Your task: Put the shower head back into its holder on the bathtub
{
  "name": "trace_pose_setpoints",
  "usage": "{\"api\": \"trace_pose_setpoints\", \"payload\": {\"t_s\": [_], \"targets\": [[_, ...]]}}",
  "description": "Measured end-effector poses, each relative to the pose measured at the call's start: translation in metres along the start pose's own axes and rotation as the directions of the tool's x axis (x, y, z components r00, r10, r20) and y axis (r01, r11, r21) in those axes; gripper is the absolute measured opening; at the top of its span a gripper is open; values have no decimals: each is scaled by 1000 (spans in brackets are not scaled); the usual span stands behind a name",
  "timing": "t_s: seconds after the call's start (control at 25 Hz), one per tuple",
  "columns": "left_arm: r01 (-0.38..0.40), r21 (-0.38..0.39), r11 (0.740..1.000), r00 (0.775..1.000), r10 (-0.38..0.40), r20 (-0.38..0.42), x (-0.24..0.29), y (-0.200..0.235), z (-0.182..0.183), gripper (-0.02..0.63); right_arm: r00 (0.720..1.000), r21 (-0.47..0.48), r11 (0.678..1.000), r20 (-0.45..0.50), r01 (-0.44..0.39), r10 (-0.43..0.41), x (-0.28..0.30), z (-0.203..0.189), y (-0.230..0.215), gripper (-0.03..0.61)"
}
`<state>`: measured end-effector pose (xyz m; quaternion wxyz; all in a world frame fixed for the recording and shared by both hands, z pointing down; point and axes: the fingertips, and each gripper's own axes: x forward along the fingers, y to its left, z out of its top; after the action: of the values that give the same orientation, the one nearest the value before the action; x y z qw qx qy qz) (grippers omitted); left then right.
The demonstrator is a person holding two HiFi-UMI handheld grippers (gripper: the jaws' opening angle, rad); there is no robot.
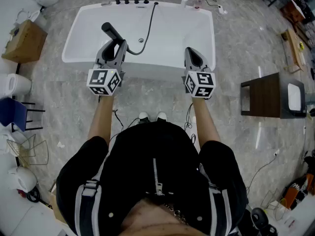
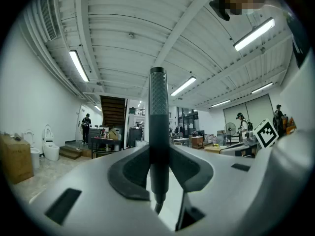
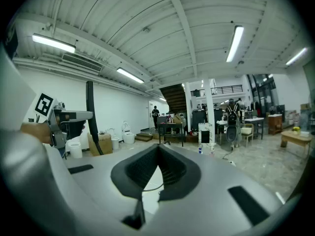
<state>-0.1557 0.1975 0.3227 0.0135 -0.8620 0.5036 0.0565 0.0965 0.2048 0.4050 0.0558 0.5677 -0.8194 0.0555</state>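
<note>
The task is at its middle stage: the shower head [image 1: 111, 32] is picked up but not yet seated. The left claw [image 1: 117, 48] is closed on its dark handle, which stands nearly upright between the pads in the left gripper view, above the near left part of the white bathtub [image 1: 147, 69]. Its hose [image 1: 149, 26] trails down into the basin and runs up to the far rim, beside the row of black fittings [image 1: 132, 0]. Which of these is the holder cannot be told from here, but the head is well apart from all of them. The right claw [image 1: 193, 54] hangs over the near right rim, closed with nothing in it. What seems left is to carry the head across to the far rim, line the handle up with the holder, lower it in and let go.
</note>
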Motion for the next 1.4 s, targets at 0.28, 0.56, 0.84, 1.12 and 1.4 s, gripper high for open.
{"api": "trace_pose_setpoints", "payload": {"t_s": [0.28, 0.56, 0.84, 1.12, 1.4], "targets": [[0, 7, 1000, 1000, 0, -5, -3, 3, -2, 132, 999, 0, 1000, 48, -3, 3, -1, 6, 3, 36], [-1, 1, 1000, 1000, 1, -15, -3, 4, -7, 132, 999, -30, 1000, 41, -4, 5, -4, 2, 6, 172], [-3, -2, 1000, 1000, 3, -15, 1, 6, -6, 132, 999, -48, 999, 26, 20, -18, -4, -7, 2, 398], [-1, 15, 1000, 1000, 2, -14, 10, 2, -2, 132, 999, -44, 999, 29, 23, -21, -6, -12, -3, 419], [-37, 13, 999, 999, 37, -8, 16, -9, 1, 132, 1000, -36, 999, 22, -4, 5, -10, -17, -17, 419]]}}
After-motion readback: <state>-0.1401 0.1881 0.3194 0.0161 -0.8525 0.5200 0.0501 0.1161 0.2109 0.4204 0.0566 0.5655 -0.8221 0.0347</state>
